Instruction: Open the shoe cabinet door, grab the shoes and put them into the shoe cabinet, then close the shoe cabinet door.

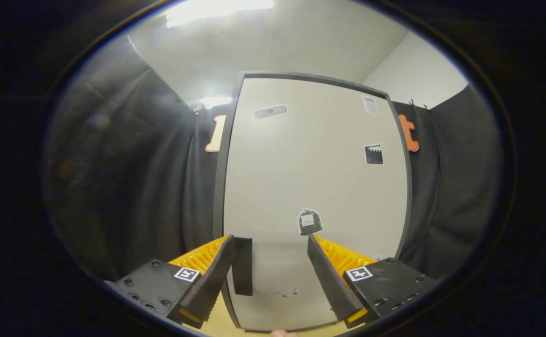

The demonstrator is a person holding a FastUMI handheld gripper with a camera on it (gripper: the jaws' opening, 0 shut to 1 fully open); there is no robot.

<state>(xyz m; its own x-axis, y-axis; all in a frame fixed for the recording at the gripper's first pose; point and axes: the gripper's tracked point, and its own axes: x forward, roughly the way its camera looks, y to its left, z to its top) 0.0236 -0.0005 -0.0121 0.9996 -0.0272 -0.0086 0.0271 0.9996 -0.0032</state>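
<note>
Our jaws (270, 269) are wide open at the shoe cabinet door (315, 187) — stiff, flat, likely light — we'd grab its dark handle (243, 266).

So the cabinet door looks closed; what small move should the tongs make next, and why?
Probably centre the open tongs on the dark handle and close on it. The cabinet door looks shut, and the handle stands between the fingers, close beside one of them, not yet gripped.

Staged recording booth, not a lived-in home.
Hung with black cloth (151, 178) left and right, around a sticker-dotted pale cabinet door (310, 187), under a bright ceiling light (216, 9).
</note>
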